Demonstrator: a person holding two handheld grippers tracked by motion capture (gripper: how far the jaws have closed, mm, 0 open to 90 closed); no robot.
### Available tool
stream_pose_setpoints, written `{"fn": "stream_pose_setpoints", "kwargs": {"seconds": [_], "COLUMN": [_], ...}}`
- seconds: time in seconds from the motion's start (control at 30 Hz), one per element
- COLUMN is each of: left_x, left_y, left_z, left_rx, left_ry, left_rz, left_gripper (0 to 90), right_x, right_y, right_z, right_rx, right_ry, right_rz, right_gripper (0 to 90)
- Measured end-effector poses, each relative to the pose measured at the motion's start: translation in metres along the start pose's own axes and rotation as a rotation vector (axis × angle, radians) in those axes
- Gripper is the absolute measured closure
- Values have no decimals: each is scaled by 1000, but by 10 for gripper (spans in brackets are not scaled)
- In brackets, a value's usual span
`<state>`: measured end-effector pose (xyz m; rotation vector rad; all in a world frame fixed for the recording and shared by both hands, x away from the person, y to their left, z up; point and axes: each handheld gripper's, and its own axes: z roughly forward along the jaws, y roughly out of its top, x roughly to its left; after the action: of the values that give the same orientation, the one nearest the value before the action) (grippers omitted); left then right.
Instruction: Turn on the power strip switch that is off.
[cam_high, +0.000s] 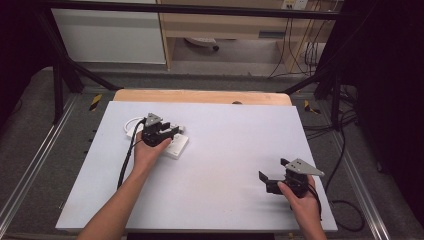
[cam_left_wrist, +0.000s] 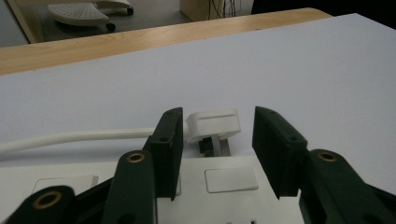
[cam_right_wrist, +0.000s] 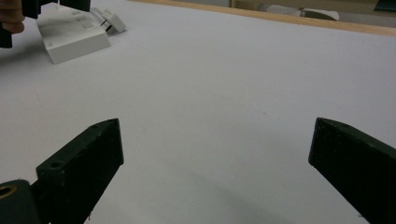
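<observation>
White plug lies just beyond left gripper's parted fingers; right gripper spread wide.

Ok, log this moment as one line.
left gripper: open, over socket, facing plug | right gripper: open, idle above table

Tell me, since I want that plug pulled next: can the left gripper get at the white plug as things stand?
Probably yes. The left gripper is open, and the white plug sits just beyond its jaws above the socket strip, with nothing between them.
</observation>
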<state>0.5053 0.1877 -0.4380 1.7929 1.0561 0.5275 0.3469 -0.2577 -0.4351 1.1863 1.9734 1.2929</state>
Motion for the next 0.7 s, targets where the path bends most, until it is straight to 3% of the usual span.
{"fn": "stream_pose_setpoints", "kwargs": {"seconds": [0.3,0.5,0.7], "left_x": [-1,1,3], "left_y": [3,5,8], "left_z": [-2,-4,-8], "left_rx": [-25,-5,-25], "left_ry": [-13,8,9], "left_rz": [-10,-43,-55], "left_gripper": [436,280,124], "right_x": [0,0,0], "right_y": [0,0,0], "right_z": [0,0,0], "right_rx": [0,0,2], "right_ry": [0,0,2], "right_rz": [2,2,3], "right_gripper": [35,35,35]}}
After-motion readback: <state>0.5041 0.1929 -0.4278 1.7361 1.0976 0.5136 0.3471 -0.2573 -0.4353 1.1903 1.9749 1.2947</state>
